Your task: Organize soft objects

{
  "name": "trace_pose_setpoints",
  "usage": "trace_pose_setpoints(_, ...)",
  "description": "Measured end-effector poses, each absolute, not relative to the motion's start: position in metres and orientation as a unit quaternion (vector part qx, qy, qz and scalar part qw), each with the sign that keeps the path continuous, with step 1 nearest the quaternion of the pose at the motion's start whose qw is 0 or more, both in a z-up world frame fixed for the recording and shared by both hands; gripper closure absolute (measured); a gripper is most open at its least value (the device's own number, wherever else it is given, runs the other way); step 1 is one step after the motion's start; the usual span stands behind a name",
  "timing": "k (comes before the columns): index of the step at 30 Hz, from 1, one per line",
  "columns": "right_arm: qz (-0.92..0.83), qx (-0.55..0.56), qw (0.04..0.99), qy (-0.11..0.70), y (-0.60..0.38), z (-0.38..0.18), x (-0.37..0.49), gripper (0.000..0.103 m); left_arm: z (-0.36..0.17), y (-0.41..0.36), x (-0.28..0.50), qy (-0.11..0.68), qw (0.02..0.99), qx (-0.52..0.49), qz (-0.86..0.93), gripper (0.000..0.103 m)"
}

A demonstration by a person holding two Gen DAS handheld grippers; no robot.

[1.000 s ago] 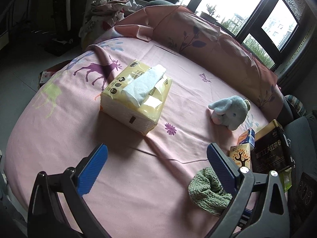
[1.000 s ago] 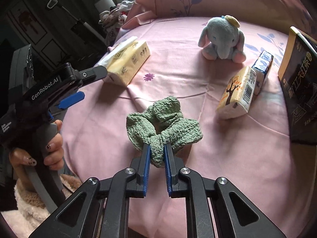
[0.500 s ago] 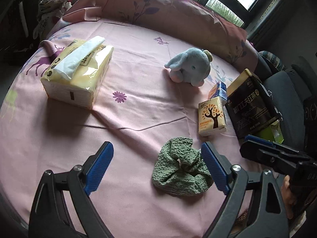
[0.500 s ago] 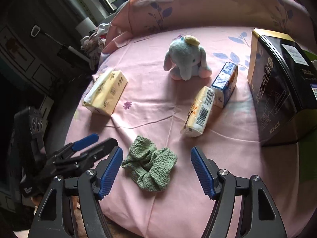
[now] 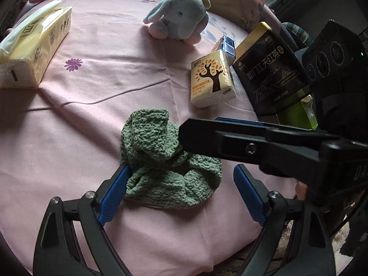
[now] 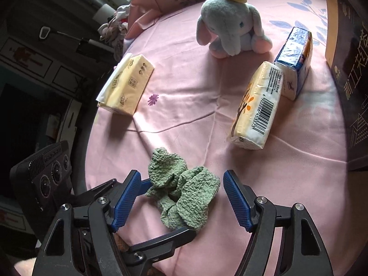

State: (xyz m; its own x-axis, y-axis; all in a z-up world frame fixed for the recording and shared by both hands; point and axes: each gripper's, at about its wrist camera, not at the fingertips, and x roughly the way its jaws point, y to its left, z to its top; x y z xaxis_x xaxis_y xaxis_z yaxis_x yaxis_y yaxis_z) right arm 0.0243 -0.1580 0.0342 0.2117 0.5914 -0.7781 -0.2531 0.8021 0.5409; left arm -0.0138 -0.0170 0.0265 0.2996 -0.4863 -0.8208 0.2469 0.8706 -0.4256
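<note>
My left gripper (image 5: 180, 184) hangs tilted down over the pink bedsheet (image 5: 69, 138) with its blue pads spread wide. The crumpled green cloth (image 5: 165, 161) lies between them: the pad on the left side of that view just touches its edge, the other stands clear of it. My right gripper (image 6: 180, 197) comes in from the other side, and its jaws have just been opening; they now stand apart, straddling the same green cloth (image 6: 181, 193) without pressing on it. In the left view one right finger crosses in front of the cloth's far edge.

Beyond both tools sits the grey plush elephant (image 6: 232, 23). Ahead and to the right lie the small tissue pack with a tree print (image 5: 211, 80), the blue pack (image 6: 296, 55) behind it and the black tin (image 5: 271, 69). Ahead to the left lies the large yellow tissue pack (image 6: 126, 85).
</note>
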Motion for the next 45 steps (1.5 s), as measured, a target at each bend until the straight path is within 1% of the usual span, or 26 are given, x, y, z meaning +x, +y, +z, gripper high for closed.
trace_pose_setpoints(5,0.267,0.144,0.752,0.585,-0.154,0.015,0.028,0.028,0.024,-0.026,-0.013,0.538,0.805,-0.105,-0.227,0.014)
trace_pose_setpoints(10,0.278,0.157,0.761,0.565,-0.151,0.010,0.031,0.029,0.024,-0.027,-0.011,0.535,0.805,-0.109,-0.231,0.014)
trace_pose_setpoints(12,0.276,0.157,0.767,0.557,-0.148,0.009,0.031,0.037,0.023,-0.028,-0.009,0.536,0.804,-0.113,-0.233,0.014)
trace_pose_setpoints(15,0.271,0.130,0.781,0.547,-0.142,0.009,0.028,0.042,0.022,-0.025,-0.006,0.537,0.799,-0.127,-0.240,0.014)
trace_pose_setpoints(26,0.276,0.135,0.782,0.542,-0.145,0.007,0.030,0.042,0.022,-0.027,-0.004,0.533,0.800,-0.132,-0.241,0.014)
trace_pose_setpoints(28,0.264,0.122,0.789,0.541,-0.145,0.008,0.029,0.056,0.023,-0.028,-0.004,0.531,0.804,-0.124,-0.238,0.019)
trace_pose_setpoints(29,0.260,0.117,0.790,0.542,-0.145,0.006,0.029,0.071,0.024,-0.029,-0.006,0.529,0.807,-0.118,-0.235,0.034)
trace_pose_setpoints(30,0.257,0.116,0.791,0.543,-0.145,0.005,0.029,0.075,0.024,-0.030,-0.006,0.530,0.809,-0.111,-0.228,0.047)
trace_pose_setpoints(32,0.260,0.111,0.793,0.540,-0.143,0.008,0.027,0.079,0.024,-0.031,-0.007,0.526,0.815,-0.099,-0.222,0.051)
trace_pose_setpoints(36,0.259,0.105,0.801,0.530,-0.143,0.016,0.021,0.081,0.032,-0.032,-0.012,0.512,0.820,-0.098,-0.234,0.061)
trace_pose_setpoints(39,0.265,0.108,0.817,0.501,-0.149,0.038,0.013,0.082,0.050,-0.031,-0.020,0.481,0.833,-0.106,-0.253,0.064)
trace_pose_setpoints(45,0.274,0.116,0.863,0.409,-0.178,0.105,-0.014,0.082,0.108,-0.049,-0.048,0.374,0.878,-0.088,-0.285,0.067)
